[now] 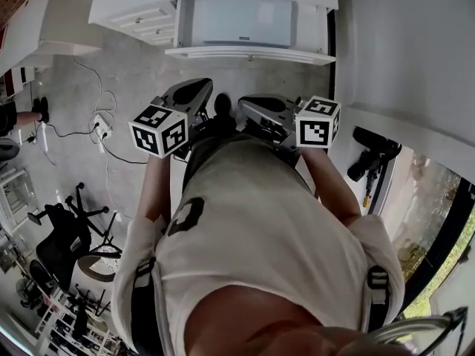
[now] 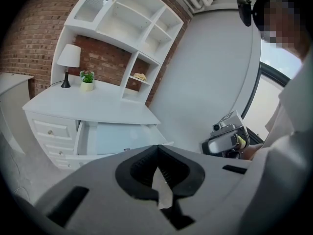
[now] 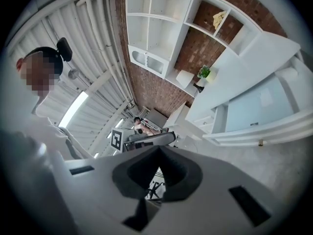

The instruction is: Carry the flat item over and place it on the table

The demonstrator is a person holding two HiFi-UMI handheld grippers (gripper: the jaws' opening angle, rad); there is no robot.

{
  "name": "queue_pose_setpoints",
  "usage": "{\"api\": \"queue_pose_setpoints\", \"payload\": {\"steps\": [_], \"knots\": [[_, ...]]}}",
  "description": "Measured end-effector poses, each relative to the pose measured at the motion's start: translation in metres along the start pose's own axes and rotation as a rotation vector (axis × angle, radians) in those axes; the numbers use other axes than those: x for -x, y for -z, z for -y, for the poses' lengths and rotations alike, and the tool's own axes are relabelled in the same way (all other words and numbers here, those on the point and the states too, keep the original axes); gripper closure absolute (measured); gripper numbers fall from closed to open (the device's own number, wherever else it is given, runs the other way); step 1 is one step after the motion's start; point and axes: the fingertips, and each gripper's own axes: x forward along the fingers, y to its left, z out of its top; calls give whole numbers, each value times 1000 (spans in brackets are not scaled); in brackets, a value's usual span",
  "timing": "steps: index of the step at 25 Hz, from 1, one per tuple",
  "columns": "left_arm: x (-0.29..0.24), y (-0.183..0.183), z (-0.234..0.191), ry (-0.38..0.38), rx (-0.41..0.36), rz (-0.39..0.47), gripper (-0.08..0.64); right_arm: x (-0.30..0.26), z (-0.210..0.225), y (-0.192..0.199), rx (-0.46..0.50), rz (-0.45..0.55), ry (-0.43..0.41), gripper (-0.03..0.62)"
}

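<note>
Flat item: as far as I can tell, it is the pale bluish sheet lying in the open drawer of the white desk, at the upper middle of the head view. Neither claw touches it.

At the left of that frame, cables trail over the grey floor. A black office chair stands at the lower left. Left of centre, the left gripper is held close to the person's white shirt, with its marker cube toward the camera. Its jaws are closed together with nothing between them. Just beside it, right of centre, the right gripper is likewise pinched closed and empty. Both point toward the drawer, well apart from it.

In the left gripper view, a lamp and a small potted plant stand on the desk at the upper left. White shelves rise to their right, against a brick wall.
</note>
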Motion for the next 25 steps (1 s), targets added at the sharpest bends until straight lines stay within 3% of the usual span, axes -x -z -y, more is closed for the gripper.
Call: {"api": "queue_pose_setpoints", "payload": {"steps": [7,25], "knots": [[4,-3,-5,23,-20,12,540,-8,0,-3,-14,23,25,581],[18,-4,-65,79,-4,-12,540,-68,10,-34,26,20,114,583]]}}
